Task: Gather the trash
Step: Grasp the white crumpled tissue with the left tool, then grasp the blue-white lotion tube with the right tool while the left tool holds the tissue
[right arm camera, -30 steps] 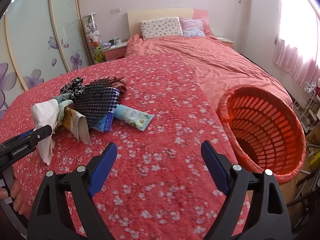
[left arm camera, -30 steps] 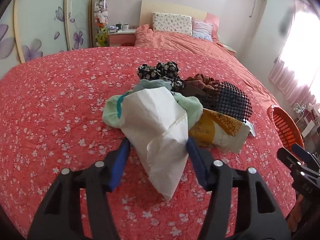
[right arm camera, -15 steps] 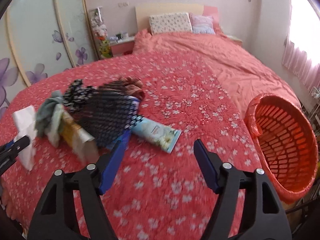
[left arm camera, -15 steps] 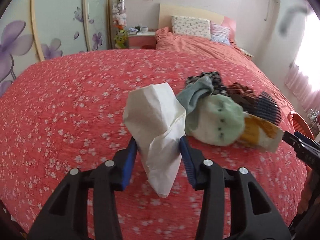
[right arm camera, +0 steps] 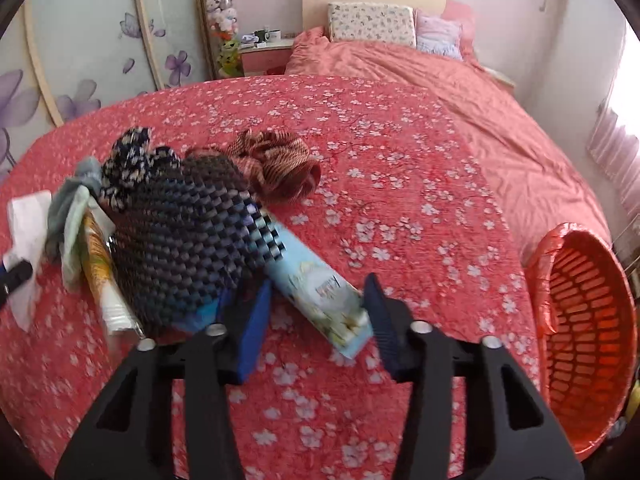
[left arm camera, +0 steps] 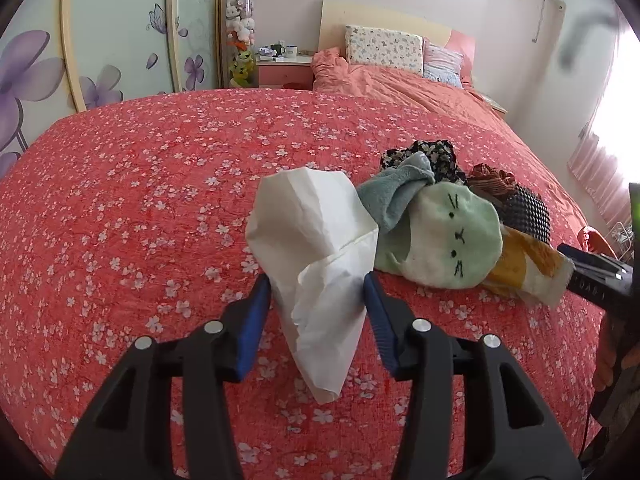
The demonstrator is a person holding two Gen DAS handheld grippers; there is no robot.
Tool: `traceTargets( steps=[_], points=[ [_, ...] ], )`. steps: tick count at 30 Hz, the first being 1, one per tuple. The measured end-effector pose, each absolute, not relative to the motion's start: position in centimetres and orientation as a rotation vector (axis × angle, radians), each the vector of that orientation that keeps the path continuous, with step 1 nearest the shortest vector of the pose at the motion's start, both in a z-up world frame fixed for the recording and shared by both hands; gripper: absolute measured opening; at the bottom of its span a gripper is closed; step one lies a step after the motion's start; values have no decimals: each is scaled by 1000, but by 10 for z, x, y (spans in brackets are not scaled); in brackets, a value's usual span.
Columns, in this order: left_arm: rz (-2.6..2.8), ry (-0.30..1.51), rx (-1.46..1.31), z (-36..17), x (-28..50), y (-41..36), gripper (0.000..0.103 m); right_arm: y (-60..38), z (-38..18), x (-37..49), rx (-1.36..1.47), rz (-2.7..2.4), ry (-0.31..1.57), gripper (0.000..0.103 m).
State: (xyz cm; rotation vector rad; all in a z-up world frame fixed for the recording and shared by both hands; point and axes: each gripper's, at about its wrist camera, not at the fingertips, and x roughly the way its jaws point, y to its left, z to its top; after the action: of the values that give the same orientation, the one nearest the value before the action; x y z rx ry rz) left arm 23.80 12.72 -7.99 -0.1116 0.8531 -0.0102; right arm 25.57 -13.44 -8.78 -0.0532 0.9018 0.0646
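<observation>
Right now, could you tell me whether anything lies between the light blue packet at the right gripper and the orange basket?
Nothing visible does. The light blue packet sits between the closing right gripper jaws, and only bare floral bedspread separates it from the orange basket at the bed's edge.

Bare bedspread (right arm camera: pixel 400 184) is lying open ahead-right of the right gripper (right arm camera: pixel 318 306); the checkered cloth (right arm camera: pixel 180 240) is crowding its left, the orange basket (right arm camera: pixel 584 320) standing far right.

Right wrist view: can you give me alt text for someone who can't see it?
The right gripper is closing its blue fingers around a light blue wrapper lying on a red floral bedspread. Left of it sits a pile of socks; an orange basket stands at the bed's right edge.
</observation>
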Motion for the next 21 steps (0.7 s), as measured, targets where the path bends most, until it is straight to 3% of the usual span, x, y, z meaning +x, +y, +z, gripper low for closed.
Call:
traceTargets(
  steps=[2,4,9,10,13,14,21],
  points=[
    [-12,854,-119,-80,237,129,49,-138,-87,243,-50,67,897,28],
    [-13,855,-127,-81,237,130,50,-148,-88,231,4,67,920,7],
    [-17,859,-128,-82,237,132,50,-165,-89,216,44,58,921,7],
    [-18,860,-126,-82,237,131,50,-166,-87,216,44,60,910,12],
    [-22,865,-126,-83,237,130,50,-164,-79,227,56,67,878,53],
    [-22,867,-128,-84,238,130,50,-163,-78,232,50,77,874,58],
    [-26,893,-145,-93,242,130,50,-136,-90,271,-86,107,918,58]
  ],
)
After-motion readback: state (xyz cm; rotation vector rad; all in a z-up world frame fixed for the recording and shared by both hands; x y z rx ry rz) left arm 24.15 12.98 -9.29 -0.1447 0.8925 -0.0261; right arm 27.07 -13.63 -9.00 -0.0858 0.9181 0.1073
